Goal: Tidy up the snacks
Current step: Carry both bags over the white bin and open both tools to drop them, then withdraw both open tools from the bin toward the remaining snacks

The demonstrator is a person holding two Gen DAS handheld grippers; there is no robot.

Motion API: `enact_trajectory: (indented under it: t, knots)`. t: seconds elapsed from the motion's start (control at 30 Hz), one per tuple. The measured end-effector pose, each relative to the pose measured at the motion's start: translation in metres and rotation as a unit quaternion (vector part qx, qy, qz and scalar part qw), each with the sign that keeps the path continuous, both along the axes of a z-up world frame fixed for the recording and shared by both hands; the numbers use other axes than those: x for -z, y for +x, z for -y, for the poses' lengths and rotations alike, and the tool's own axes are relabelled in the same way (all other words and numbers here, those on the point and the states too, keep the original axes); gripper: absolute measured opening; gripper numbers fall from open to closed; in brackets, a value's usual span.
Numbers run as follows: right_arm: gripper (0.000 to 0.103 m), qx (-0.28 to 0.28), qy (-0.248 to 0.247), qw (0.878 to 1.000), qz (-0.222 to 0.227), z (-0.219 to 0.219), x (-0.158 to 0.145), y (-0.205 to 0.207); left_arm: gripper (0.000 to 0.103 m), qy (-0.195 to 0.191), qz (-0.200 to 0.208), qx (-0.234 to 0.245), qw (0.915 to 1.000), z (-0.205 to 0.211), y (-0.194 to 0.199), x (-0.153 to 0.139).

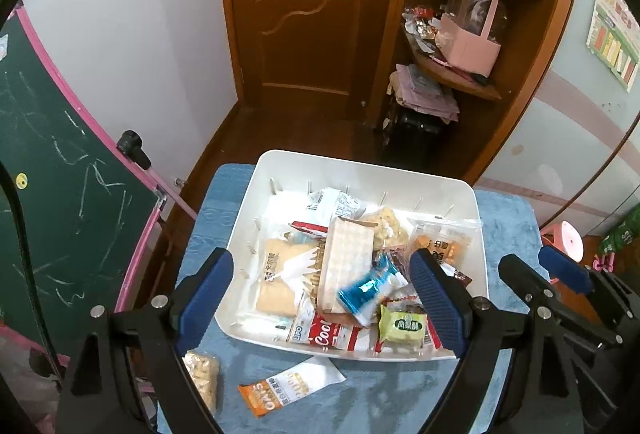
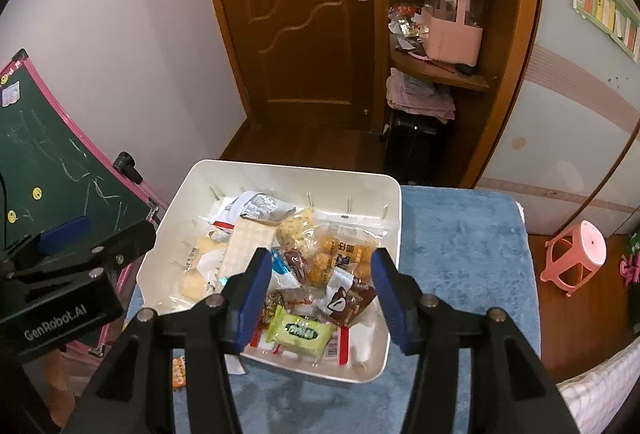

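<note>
Crinkly plastic snack packets (image 1: 352, 274) lie heaped in a white, round-cornered rectangular tray (image 1: 478, 234) with thin pegs along its inner walls, on the fuzzy blue-covered worktop (image 2: 460, 234). An orange-and-white sachet (image 1: 288, 386) and a knobbly clear packet (image 1: 202, 374) lie flat just outside the near rim. The left gripper (image 1: 324, 298) has its ribbed blue fingers wide apart over the heap; the right gripper (image 2: 320, 294) has its fingers apart on nothing, beside bare cloth.

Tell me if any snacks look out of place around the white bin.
Yes. Two packets lie on the blue cloth outside the white bin: an orange and white oat bar packet just in front of its near edge, and a clear pack of pale puffed pieces beside the near left corner. The rest are heaped inside.
</note>
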State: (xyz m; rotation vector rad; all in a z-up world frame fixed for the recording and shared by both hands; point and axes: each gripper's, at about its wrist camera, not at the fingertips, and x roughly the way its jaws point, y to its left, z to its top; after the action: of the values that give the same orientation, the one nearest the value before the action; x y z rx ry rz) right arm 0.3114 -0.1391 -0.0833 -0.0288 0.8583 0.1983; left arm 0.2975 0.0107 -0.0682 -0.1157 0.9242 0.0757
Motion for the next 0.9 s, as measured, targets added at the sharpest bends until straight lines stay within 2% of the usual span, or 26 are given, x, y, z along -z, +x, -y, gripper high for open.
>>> enact_trajectory:
  t: [0.33, 0.7, 0.83, 0.9]
  knots:
    - [0.053, -0.014, 0.006, 1.0, 0.022, 0.003, -0.025, -0.039, 0.089, 0.009, 0.028, -0.009, 0.9995, 0.004, -0.047, -0.032]
    - [0.053, -0.043, 0.006, 0.997, 0.059, 0.006, -0.06, -0.114, 0.089, 0.013, 0.071, -0.042, 0.9965, 0.0, -0.145, -0.072]
    - [0.061, -0.053, 0.002, 0.996, 0.074, 0.007, -0.065, -0.142, 0.09, 0.016, 0.077, -0.056, 0.9953, -0.007, -0.18, -0.074]
    - [0.062, -0.059, 0.001, 0.995, 0.081, 0.005, -0.067, -0.154, 0.09, 0.02, 0.077, -0.062, 0.9949, -0.012, -0.194, -0.073]
